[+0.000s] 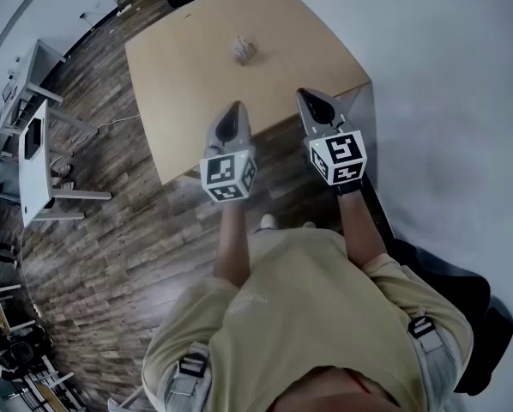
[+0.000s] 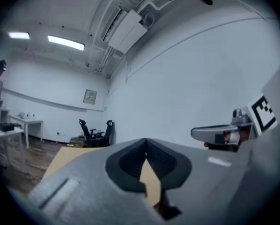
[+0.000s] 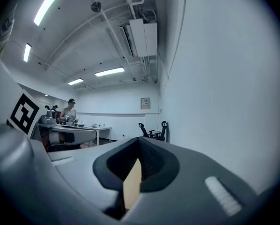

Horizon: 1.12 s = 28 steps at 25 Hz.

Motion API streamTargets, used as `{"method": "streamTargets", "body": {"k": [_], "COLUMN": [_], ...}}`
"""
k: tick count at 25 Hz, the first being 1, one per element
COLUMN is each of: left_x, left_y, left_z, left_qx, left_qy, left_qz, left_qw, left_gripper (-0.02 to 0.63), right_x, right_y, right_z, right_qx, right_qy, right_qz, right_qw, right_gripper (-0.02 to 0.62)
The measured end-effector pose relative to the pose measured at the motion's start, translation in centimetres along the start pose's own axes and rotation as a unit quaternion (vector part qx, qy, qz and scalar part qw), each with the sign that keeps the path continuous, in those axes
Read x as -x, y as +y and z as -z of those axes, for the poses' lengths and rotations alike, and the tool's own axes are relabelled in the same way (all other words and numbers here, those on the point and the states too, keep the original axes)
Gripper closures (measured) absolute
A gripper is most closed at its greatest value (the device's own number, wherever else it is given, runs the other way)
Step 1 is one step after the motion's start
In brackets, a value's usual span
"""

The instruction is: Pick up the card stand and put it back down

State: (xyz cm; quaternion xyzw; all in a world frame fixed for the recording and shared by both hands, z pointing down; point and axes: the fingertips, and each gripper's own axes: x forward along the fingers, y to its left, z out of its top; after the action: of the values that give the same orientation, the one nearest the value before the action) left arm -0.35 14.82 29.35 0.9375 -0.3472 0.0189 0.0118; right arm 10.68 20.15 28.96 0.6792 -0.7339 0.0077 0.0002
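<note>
The card stand, a small pale block, stands on the far half of the wooden table in the head view. My left gripper and my right gripper hover side by side over the table's near edge, both well short of the stand. Each has its jaws shut with the tips touching and nothing between them. In the left gripper view my left gripper points level across the tabletop, and in the right gripper view my right gripper does the same. The stand shows in neither gripper view.
White desks stand on the wood floor to the left. Black office chairs sit by the far wall. A person stands at a distant bench. A grey wall runs along the table's right side.
</note>
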Motion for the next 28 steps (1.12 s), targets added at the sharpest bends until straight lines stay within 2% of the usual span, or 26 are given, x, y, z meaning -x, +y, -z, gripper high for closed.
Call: {"method": "streamTargets", "body": {"k": [5, 11, 16, 18, 20, 22, 25, 28], "left_x": [0.5, 1.2, -0.8, -2.2, -3.4, -4.9, -8.0, -11.3], "left_y": [-2.1, -3.3, -0.8, 0.0, 0.7, 2.4, 7.0, 10.4], "left_z": [-0.3, 1.5, 3.5, 3.2, 2.4, 1.8, 3.0, 4.1], "left_qx": [-0.044, -0.043, -0.024, -0.037, -0.067, -0.077, -0.040, -0.009], "left_qy": [-0.017, -0.003, 0.008, 0.001, -0.008, -0.010, 0.011, 0.023], "left_qz": [-0.024, -0.033, -0.033, -0.032, -0.031, -0.036, -0.053, -0.061], "left_qw": [0.9986, 0.9985, 0.9991, 0.9988, 0.9973, 0.9963, 0.9977, 0.9979], "left_gripper": [0.604, 0.606, 0.604, 0.604, 0.604, 0.605, 0.604, 0.604], "right_x": [2.1, 3.1, 0.7, -0.9, -2.7, -5.1, -9.4, -13.5], "right_y": [-1.6, -1.9, -1.9, -2.6, -3.4, -4.1, -3.5, -3.1], "right_z": [0.2, 1.5, 3.6, 3.2, 2.3, 1.5, 1.6, 1.9], "right_qx": [-0.007, -0.026, -0.042, -0.023, -0.008, -0.016, -0.021, -0.001], "right_qy": [-0.009, -0.007, 0.000, -0.006, -0.011, -0.017, -0.023, -0.023], "right_qz": [0.002, -0.008, -0.009, -0.004, 0.001, 0.001, -0.022, -0.043], "right_qw": [1.000, 1.000, 0.999, 1.000, 1.000, 1.000, 0.999, 0.999], "right_gripper": [0.592, 0.592, 0.592, 0.592, 0.592, 0.592, 0.592, 0.592]}}
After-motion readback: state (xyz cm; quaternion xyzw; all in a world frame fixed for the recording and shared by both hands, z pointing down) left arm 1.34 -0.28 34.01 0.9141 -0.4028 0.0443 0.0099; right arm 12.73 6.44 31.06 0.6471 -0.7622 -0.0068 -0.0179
